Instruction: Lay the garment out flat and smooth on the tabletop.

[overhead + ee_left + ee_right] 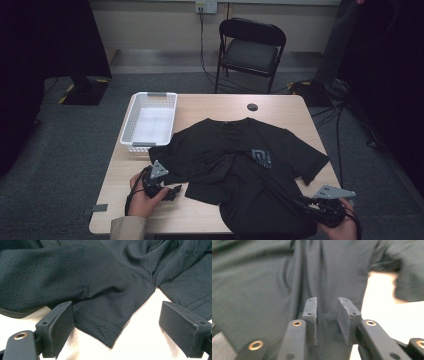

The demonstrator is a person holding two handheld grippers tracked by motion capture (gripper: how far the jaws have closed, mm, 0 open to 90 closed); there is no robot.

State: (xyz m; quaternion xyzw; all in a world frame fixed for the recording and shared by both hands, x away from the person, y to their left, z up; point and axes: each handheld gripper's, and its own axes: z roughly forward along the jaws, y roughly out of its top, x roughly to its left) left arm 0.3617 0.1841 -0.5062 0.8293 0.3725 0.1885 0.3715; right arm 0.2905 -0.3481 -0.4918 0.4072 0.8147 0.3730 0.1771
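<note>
Black T-shirt (240, 165) spread rumpled across the near half of a wooden table (210, 102), collar toward the far edge, hem hanging over the near edge. White basket (149, 120) at the table's left side, just beside one sleeve. Left gripper (170, 192) low on the table near that sleeve (100, 317), jaws spread wide, the sleeve's hem lying between them, untouched. Right gripper (304, 204) at the shirt's near right corner, jaws narrowed to a small gap over a ridge of cloth (327, 315); actual pinch unclear. Folding chair (251, 47) beyond the table.
</note>
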